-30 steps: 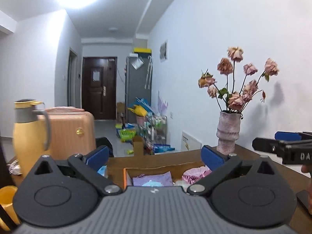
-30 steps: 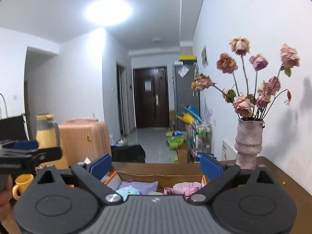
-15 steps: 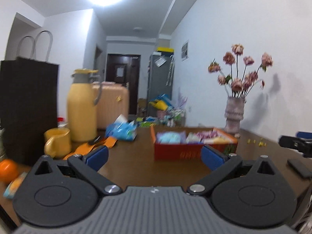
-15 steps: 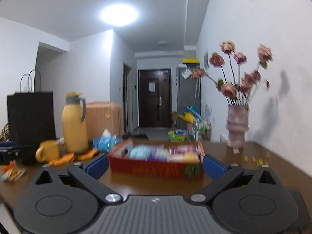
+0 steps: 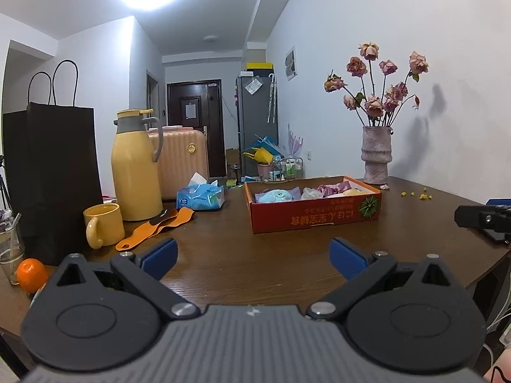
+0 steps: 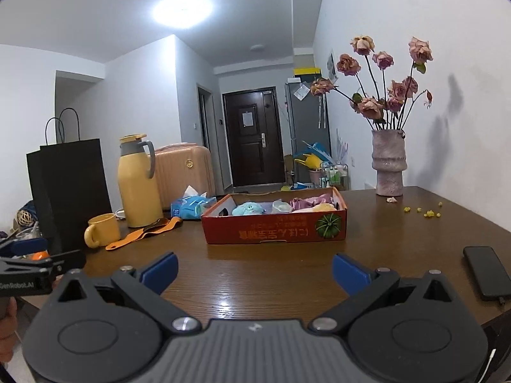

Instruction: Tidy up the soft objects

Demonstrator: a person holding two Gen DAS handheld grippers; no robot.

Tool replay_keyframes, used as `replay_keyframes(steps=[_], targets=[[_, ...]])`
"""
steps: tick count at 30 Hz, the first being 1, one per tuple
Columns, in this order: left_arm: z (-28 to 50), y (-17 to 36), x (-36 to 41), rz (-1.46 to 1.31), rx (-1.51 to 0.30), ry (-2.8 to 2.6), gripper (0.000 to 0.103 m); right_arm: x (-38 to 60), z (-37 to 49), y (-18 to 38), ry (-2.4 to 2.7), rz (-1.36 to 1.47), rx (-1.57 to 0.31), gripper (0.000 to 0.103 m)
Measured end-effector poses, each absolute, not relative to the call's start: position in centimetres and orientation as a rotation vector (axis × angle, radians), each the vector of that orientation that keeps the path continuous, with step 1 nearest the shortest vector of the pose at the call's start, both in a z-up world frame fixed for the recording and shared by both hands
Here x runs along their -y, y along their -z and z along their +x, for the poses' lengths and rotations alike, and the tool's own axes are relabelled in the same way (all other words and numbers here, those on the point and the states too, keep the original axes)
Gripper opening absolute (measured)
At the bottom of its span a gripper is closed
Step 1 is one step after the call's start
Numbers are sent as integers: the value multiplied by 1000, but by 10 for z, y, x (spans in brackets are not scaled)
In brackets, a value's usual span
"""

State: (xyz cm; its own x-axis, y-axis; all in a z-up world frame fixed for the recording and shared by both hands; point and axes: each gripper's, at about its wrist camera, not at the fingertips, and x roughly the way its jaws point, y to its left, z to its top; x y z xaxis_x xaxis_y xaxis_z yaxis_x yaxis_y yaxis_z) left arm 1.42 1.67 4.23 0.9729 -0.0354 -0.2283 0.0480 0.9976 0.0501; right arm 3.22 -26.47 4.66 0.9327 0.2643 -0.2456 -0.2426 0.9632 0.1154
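A red cardboard box (image 5: 314,217) (image 6: 274,229) sits mid-table and holds several soft things: a blue plush (image 5: 274,196) (image 6: 248,209), a pale one (image 6: 281,206), pink-purple cloth (image 5: 332,189) (image 6: 306,202) and a yellow piece (image 6: 325,206). My left gripper (image 5: 254,255) is open over bare wood near the table's front edge, well short of the box. My right gripper (image 6: 254,269) is open too, equally far back and empty. Each gripper shows at the other view's side edge.
On the left stand a yellow thermos (image 5: 137,166), a yellow mug (image 5: 103,225), an orange strap (image 5: 156,226), a blue tissue pack (image 5: 201,196), a black paper bag (image 5: 52,175), a glass and an orange (image 5: 31,273). A vase of dried roses (image 6: 388,162) stands back right; a black phone (image 6: 487,271) lies right.
Both grippers have pulled back from right over the box to the table's front edge; the box now lies well ahead. Both stay open and empty.
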Motion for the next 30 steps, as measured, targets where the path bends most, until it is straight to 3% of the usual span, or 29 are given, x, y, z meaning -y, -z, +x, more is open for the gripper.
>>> replay_keyframes(steps=[30], targets=[[15,-43,-19,45,-227,33,103,257,34,-38,-265,58,-277,103]])
